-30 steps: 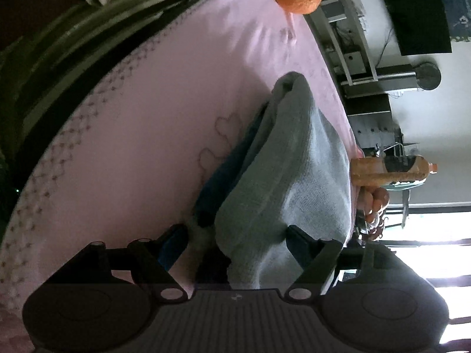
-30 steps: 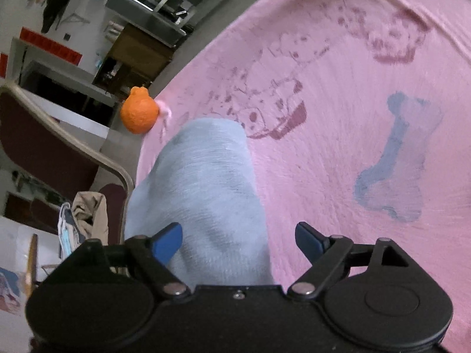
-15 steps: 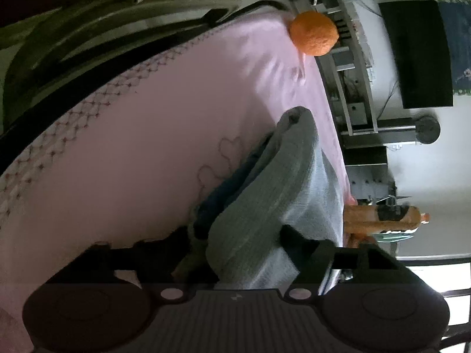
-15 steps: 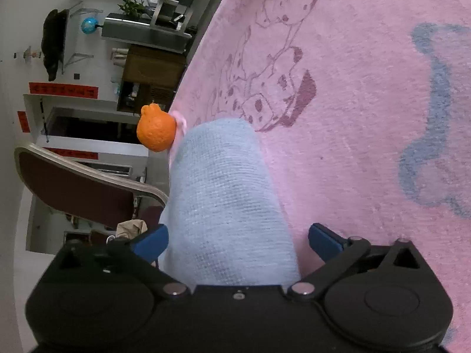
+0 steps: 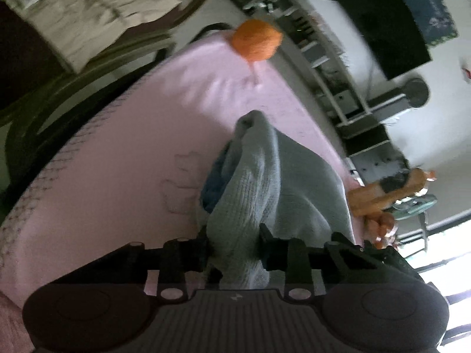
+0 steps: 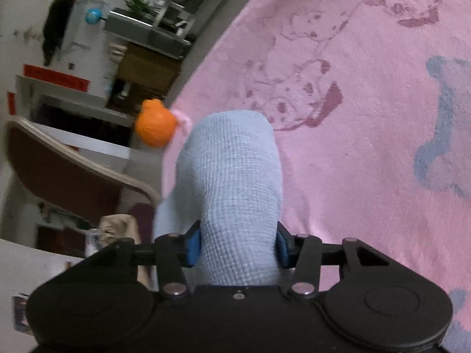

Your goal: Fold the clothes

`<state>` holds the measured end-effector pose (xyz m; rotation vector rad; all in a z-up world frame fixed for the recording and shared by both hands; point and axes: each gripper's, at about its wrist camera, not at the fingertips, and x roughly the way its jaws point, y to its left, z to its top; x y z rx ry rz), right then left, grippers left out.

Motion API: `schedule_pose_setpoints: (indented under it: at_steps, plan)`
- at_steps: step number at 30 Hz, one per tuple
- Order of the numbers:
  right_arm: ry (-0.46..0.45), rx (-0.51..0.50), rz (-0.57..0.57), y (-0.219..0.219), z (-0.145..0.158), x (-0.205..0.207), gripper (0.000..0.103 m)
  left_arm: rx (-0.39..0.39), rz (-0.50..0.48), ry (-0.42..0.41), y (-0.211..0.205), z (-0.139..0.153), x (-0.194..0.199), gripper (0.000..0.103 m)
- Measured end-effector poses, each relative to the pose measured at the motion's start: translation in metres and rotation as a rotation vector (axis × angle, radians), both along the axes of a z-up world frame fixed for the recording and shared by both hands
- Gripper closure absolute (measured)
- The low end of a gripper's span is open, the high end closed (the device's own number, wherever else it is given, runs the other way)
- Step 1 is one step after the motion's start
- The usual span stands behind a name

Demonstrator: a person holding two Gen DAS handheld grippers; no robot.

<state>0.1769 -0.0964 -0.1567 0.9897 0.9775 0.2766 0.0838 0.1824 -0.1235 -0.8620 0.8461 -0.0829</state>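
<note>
One pale blue waffle-knit garment point(image 6: 235, 182), lying near the pink printed blanket's point(image 6: 368, 153) edge by an orange pompom point(image 6: 154, 128), is pinched by both the left gripper point(image 5: 234, 248) and right gripper point(image 6: 237, 244), jaws just closing, with open blanket alongside.

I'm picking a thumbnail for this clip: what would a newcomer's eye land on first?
The light blue knit garment, bunched in the middle of the pink printed blanket, with the right gripper and the left gripper each clamped on it. Next, the bright orange ball at the blanket's far edge.
</note>
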Motion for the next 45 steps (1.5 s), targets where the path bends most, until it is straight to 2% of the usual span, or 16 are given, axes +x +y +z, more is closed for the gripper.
schedule_pose_setpoints:
  at_steps: [4, 8, 17, 21, 24, 27, 29, 30, 32, 34, 38, 41, 42, 43, 44, 45]
  plan:
    - [-0.035, 0.024, -0.01, -0.021, 0.022, -0.015, 0.057, -0.028, -0.072, -0.033, -0.026, 0.01, -0.004, 0.074]
    - [-0.063, 0.014, -0.055, -0.064, 0.043, -0.03, 0.057, -0.036, -0.164, -0.047, -0.078, 0.019, 0.009, 0.074]
    - [-0.145, 0.036, -0.185, -0.218, 0.076, -0.053, 0.057, -0.034, -0.352, -0.132, -0.233, 0.05, 0.054, 0.074]
    - [-0.152, 0.099, -0.258, -0.3, 0.062, -0.049, 0.057, -0.052, -0.414, -0.149, -0.301, 0.044, 0.078, 0.076]
    - [-0.13, 0.131, -0.298, -0.349, 0.033, -0.039, 0.056, -0.057, -0.483, -0.122, -0.347, 0.022, 0.096, 0.079]
    - [-0.038, 0.095, -0.283, -0.38, -0.003, -0.024, 0.055, 0.061, -0.503, -0.06, -0.378, -0.012, 0.105, 0.079]
    - [0.033, 0.013, -0.274, -0.389, -0.021, -0.015, 0.044, 0.055, -0.516, -0.037, -0.375, -0.026, 0.102, 0.077]
    - [0.037, -0.011, -0.262, -0.392, -0.025, -0.012, 0.038, 0.046, -0.525, -0.033, -0.371, -0.03, 0.1, 0.073]
    - [0.006, -0.048, -0.246, -0.391, -0.015, -0.015, 0.029, 0.094, -0.539, -0.049, -0.357, -0.025, 0.094, 0.064]
    - [-0.049, -0.135, -0.222, -0.384, 0.005, -0.022, 0.017, 0.175, -0.524, -0.074, -0.341, -0.016, 0.089, 0.062]
    - [-0.097, -0.364, -0.23, -0.361, 0.048, -0.046, 0.014, 0.255, -0.444, -0.101, -0.319, 0.008, 0.091, 0.064]
    - [-0.147, -0.4, -0.273, -0.356, 0.064, -0.063, 0.014, 0.288, -0.475, -0.155, -0.331, 0.03, 0.093, 0.07]
    - [-0.175, -0.378, -0.289, -0.354, 0.066, -0.067, 0.016, 0.308, -0.503, -0.176, -0.343, 0.035, 0.093, 0.07]
    - [-0.203, -0.357, -0.303, -0.353, 0.068, -0.07, 0.034, 0.33, -0.531, -0.196, -0.355, 0.041, 0.094, 0.071]
    - [-0.225, -0.343, -0.304, -0.35, 0.066, -0.07, 0.06, 0.362, -0.557, -0.216, -0.367, 0.045, 0.095, 0.073]
    - [-0.217, -0.349, -0.301, -0.348, 0.061, -0.065, 0.068, 0.41, -0.577, -0.242, -0.382, 0.047, 0.097, 0.079]
